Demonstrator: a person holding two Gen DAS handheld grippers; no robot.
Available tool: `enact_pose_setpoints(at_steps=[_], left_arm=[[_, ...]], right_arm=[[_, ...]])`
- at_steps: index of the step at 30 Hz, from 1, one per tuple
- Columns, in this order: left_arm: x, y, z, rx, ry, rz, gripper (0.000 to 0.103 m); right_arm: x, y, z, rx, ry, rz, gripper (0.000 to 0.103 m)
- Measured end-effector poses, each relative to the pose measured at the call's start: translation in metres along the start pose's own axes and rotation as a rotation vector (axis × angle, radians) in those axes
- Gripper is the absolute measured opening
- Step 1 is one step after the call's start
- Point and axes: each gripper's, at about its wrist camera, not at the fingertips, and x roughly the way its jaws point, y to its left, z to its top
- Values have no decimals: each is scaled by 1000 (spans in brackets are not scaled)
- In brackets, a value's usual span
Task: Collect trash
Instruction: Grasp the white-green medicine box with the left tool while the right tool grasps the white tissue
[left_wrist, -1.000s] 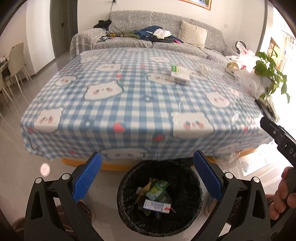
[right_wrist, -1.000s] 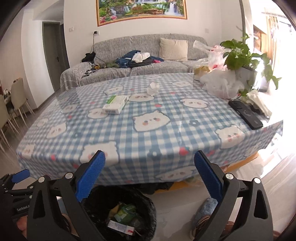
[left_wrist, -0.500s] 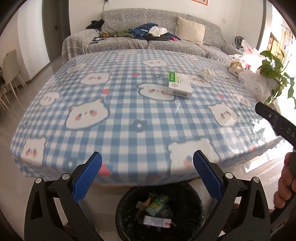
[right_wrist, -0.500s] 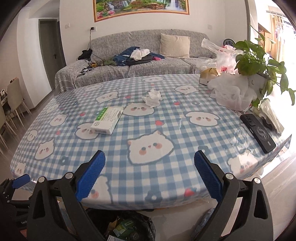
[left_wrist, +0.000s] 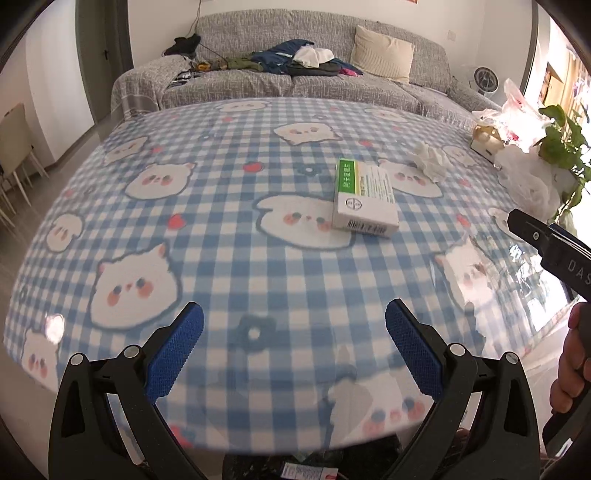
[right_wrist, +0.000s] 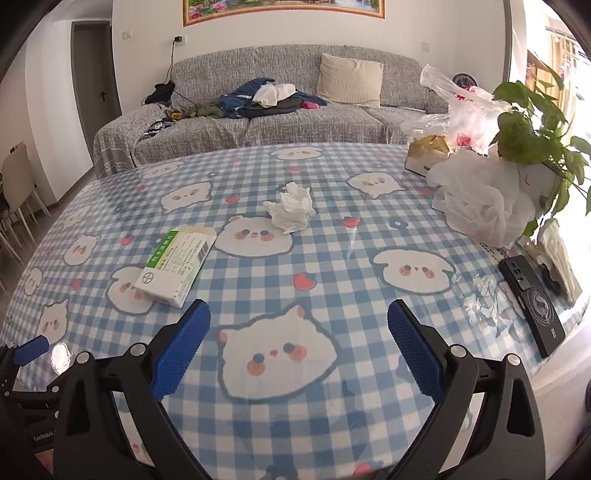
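Blue and white squares with little bear faces cover the table (right_wrist: 325, 229). Both grippers hang over its near edge, and neither one holds anything.

On the left, the left gripper (left_wrist: 293, 345) has its blue pads spread wide apart over the cloth. Ahead of it and a bit to the right lies a white box (left_wrist: 364, 199) with a green stripe, flat on the table. A crumpled tissue (left_wrist: 430, 160) sits past the box, farther back and more to the right. Under the table edge, at the very bottom of the left camera's view, a dark bin (left_wrist: 295, 470) peeks out with a bit of paper in it.

The right gripper (right_wrist: 298, 341) is wide open too. From its camera the white box (right_wrist: 175, 267) lies near its left pad, and the tissue (right_wrist: 291, 212) sits farther back, near the middle of the table. These two are well apart from each other.

On the right side of the table sit white plastic bags (right_wrist: 476, 206), a green plant (right_wrist: 532, 133) and a black phone (right_wrist: 533, 308) near the edge. A grey sofa (right_wrist: 280, 122) with clothes on it stands behind the table.
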Motion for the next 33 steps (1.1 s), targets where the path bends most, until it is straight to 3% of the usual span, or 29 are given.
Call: enact_pose_setpoints(at_steps=[12, 28, 33], left_arm=[[37, -21, 48, 34, -2, -12, 96], [86, -54, 100, 68, 24, -48, 92], [105, -64, 110, 66, 52, -52, 87]], right_arm=[[45, -6, 40, -19, 2, -42, 93], [126, 12, 116, -23, -1, -24, 90], [159, 25, 122, -75, 48, -59, 82]])
